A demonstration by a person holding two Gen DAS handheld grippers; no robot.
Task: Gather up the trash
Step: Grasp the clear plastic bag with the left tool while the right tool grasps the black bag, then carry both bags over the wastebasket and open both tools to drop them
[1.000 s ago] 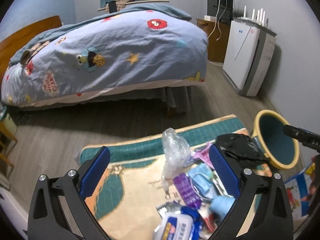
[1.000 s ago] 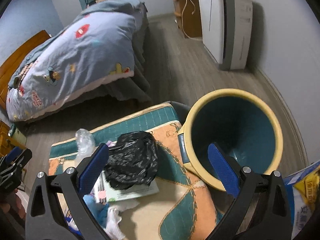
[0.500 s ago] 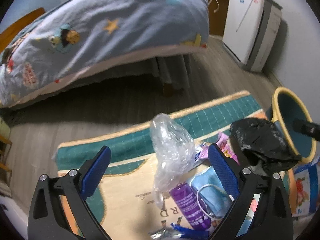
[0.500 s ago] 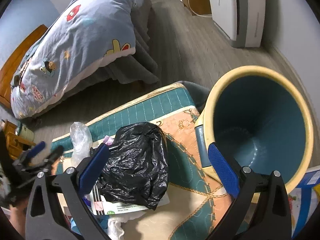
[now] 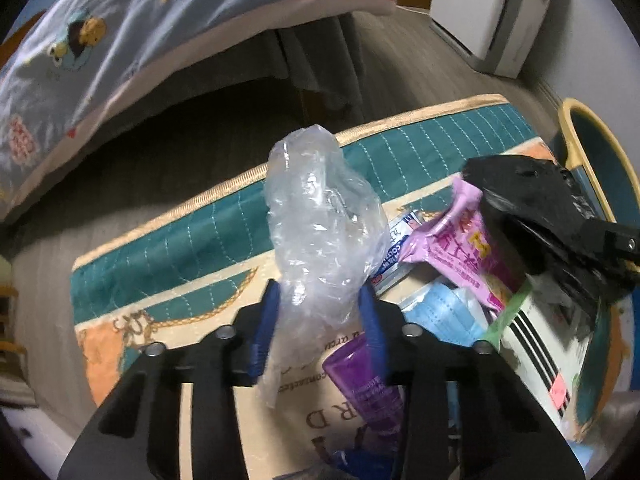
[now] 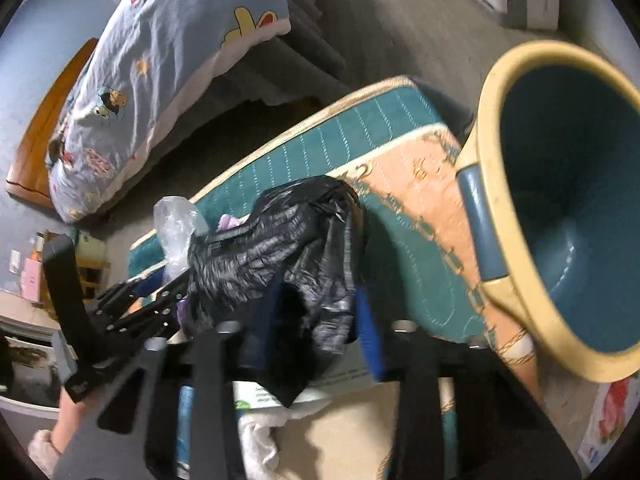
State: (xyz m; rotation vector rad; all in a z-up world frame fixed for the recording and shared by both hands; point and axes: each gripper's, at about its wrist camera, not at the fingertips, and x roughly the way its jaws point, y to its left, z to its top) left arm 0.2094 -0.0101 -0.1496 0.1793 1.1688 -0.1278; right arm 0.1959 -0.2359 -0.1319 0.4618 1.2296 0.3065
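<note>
Left tool [image 5: 318,320] clamped on crumpled clear plastic bag [image 5: 320,224], right tool [image 6: 310,328] clamped on crumpled black plastic bag [image 6: 280,240]; lift both clear, drop into yellow-rimmed teal bin [image 6: 560,208] beside them.

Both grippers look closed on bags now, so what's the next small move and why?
Probably lift the right gripper and carry the black bag to the bin. Its fingers already pinch the bag, and the bin's open mouth sits just to its right. The left gripper can follow with the clear bag.

Black plastic left gripper [image 5: 318,324] and right gripper [image 6: 310,330] — blue-padded jaws, silver screws.
</note>
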